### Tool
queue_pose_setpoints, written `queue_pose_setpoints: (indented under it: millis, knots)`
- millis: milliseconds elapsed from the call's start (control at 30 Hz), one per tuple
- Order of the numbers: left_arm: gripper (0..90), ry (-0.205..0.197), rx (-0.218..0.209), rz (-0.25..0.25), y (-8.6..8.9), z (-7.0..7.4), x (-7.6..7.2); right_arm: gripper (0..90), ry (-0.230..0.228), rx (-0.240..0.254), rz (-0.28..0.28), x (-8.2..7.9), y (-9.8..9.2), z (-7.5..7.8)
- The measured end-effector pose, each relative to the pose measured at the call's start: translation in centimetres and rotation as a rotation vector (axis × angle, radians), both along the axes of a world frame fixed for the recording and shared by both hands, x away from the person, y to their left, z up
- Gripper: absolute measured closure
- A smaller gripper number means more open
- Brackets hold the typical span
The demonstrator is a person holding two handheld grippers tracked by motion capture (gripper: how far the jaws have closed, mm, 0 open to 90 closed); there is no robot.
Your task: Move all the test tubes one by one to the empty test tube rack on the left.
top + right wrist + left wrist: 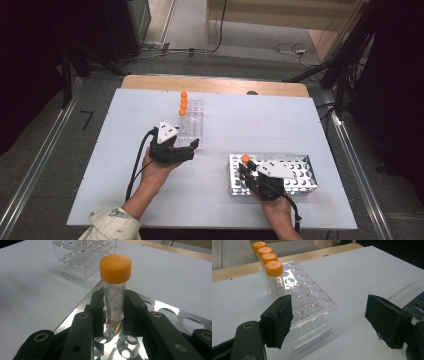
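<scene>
Over the metal rack (165, 312), the right gripper (113, 307) clamps an orange-capped tube (115, 287) upright, seemingly for transfer, while the left gripper (329, 322), jaws apart, waits beside the clear rack (312, 312).

— What's your white table (280, 125) carrying?
— You've a clear plastic rack (191, 124) at the frame's upper middle and a metal rack (300, 172) at lower right.

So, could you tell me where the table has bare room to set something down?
The table is bare right of the clear rack, beyond the metal rack, and along its left edge. It is crowded around both racks.
</scene>
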State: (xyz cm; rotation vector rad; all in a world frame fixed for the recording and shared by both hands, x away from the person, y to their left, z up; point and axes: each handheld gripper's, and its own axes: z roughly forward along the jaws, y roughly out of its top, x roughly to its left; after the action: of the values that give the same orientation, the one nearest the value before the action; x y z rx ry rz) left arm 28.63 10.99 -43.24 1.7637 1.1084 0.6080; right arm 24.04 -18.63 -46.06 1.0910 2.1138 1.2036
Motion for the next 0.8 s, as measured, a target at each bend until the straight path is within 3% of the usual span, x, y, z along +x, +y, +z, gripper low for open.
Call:
queue_pose_setpoints:
  millis: [233, 433, 800]
  knots:
    - [23.1, -0.019, 0.009, -0.01, -0.3, 0.2, -0.6, 71.5, -0.012, -0.006, -0.019, -0.1, 0.0, 0.1]
    - [23.1, -0.023, 0.004, -0.018, -0.3, 0.4, -0.9, 71.6, -0.034, 0.042, -0.015, -0.2, -0.2, 1.2]
    - [23.1, -0.028, 0.019, -0.045, -0.9, 0.8, -1.7, 71.9, -0.07, 0.071, 0.0, -0.7, -0.6, 2.6]
